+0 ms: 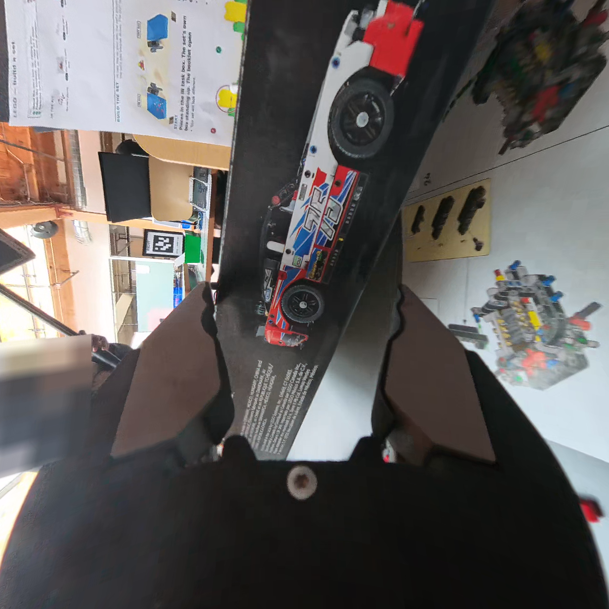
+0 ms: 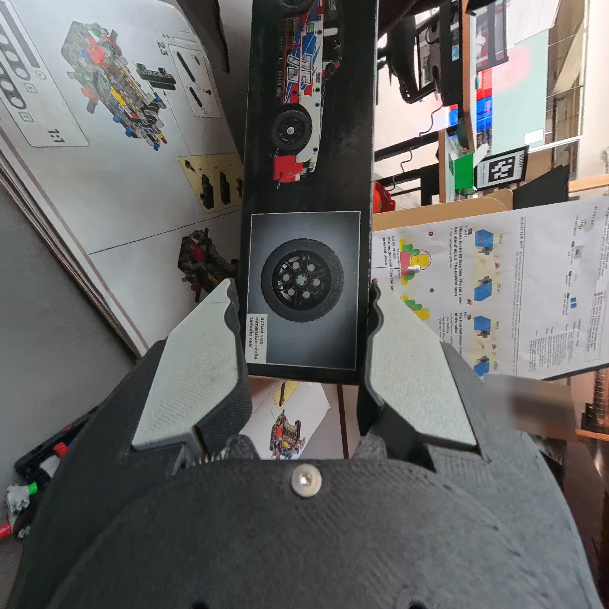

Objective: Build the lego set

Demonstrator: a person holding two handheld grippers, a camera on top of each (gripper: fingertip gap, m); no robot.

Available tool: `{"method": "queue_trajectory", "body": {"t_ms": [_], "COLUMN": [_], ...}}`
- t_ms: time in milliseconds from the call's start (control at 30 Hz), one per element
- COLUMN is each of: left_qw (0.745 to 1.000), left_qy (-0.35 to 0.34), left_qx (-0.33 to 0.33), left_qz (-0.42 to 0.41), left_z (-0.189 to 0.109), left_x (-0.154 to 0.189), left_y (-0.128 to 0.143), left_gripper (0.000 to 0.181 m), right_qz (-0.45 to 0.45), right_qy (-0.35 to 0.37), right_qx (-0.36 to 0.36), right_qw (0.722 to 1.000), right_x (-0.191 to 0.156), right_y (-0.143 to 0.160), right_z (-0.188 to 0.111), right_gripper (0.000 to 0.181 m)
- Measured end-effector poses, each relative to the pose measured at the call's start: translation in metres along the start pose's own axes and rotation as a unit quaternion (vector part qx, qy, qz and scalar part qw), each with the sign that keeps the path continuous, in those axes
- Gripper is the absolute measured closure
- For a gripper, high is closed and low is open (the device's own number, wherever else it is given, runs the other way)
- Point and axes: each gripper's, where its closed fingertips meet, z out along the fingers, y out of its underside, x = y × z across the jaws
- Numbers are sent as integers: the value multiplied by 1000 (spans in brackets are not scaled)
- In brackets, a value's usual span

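The black Lego set box (image 1: 273, 131), with a race car printed on its side, runs away from me between both grippers. My right gripper (image 2: 304, 290) is shut on the box's near end (image 2: 306, 197), with both grey fingers against its edges beside the printed wheel. My left gripper (image 1: 304, 306) straddles the other end with its jaws wide apart. Its left finger (image 1: 184, 356) touches the box edge. A shadowed gap shows at its right finger (image 1: 428, 379), so I cannot tell whether it grips. The open building booklet (image 2: 115, 181) stands beside the box and also shows in the left wrist view (image 1: 543, 214).
A printed task sheet (image 2: 494, 280) leans behind the box on the other side and also shows in the left wrist view (image 1: 115, 66). Several loose Lego parts (image 2: 36, 478) lie on the grey surface at the lower left. A cardboard box (image 1: 171, 184) and a black-and-white marker tag (image 2: 501, 168) stand behind. Left tips to right tips: about 15 cm.
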Motion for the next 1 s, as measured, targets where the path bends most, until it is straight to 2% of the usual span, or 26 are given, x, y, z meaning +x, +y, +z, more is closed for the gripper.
{"method": "queue_trajectory", "body": {"t_ms": [67, 133, 533, 700, 867, 1000], "left_qw": [1000, 1000, 992, 992, 990, 989], "left_qy": [9, 22, 103, 109, 112, 119], "left_qx": [-8, -21, -68, -69, -89, -87], "left_qz": [5, 6, -8, 4, 15, 6], "left_z": [3, 4, 13, 19, 21, 21], "left_x": [-11, -22, -62, -61, -64, -65], "left_y": [1, 2, 5, 0, 0, -1], "left_gripper": [79, 96, 96, 96, 97, 96], "right_qz": [11, 13, 76, 91, 104, 75], "right_qy": [-24, -50, -125, -127, -85, -45], "right_qx": [7, 22, 49, 51, 71, 44], "right_qw": [1000, 998, 988, 986, 988, 995], "right_x": [10, 18, 61, 60, 65, 66], "right_y": [-1, -4, -16, -4, 0, 6], "right_z": [-3, -4, -6, -2, -3, 3], "right_gripper": [103, 103, 104, 103, 103, 93]}}
